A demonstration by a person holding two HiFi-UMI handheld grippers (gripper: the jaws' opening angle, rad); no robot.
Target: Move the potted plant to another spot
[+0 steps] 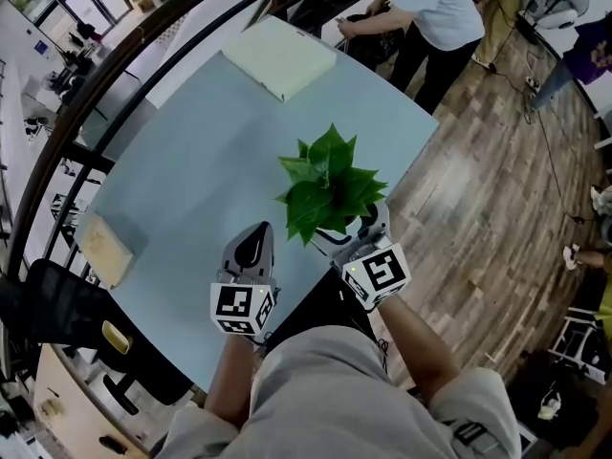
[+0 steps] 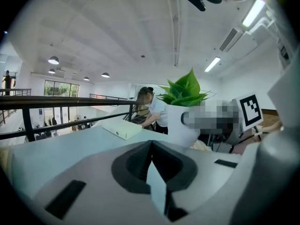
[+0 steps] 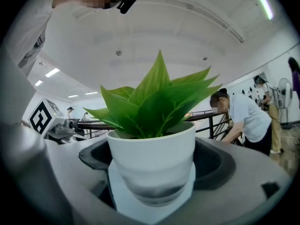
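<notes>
Potted plant [image 1: 330, 185] is between the right gripper's [image 1: 359, 229] fingers [image 1: 380, 220] at the worktop's [image 1: 191, 180] near edge in the head view, with the left gripper [image 1: 254, 245] just beside it. Left gripper view: its fingers [image 2: 136, 162] are pressed together and empty, the plant beyond them to the right. Right gripper view: the fingers [image 3: 213, 161] pinch the white pot on both sides.

The small potted plant [image 3: 150, 153] has bright green leaves in a white pot. The flat bench [image 1: 191, 189] is pale blue. The plank floor [image 1: 488, 218] is streaky brown.
</notes>
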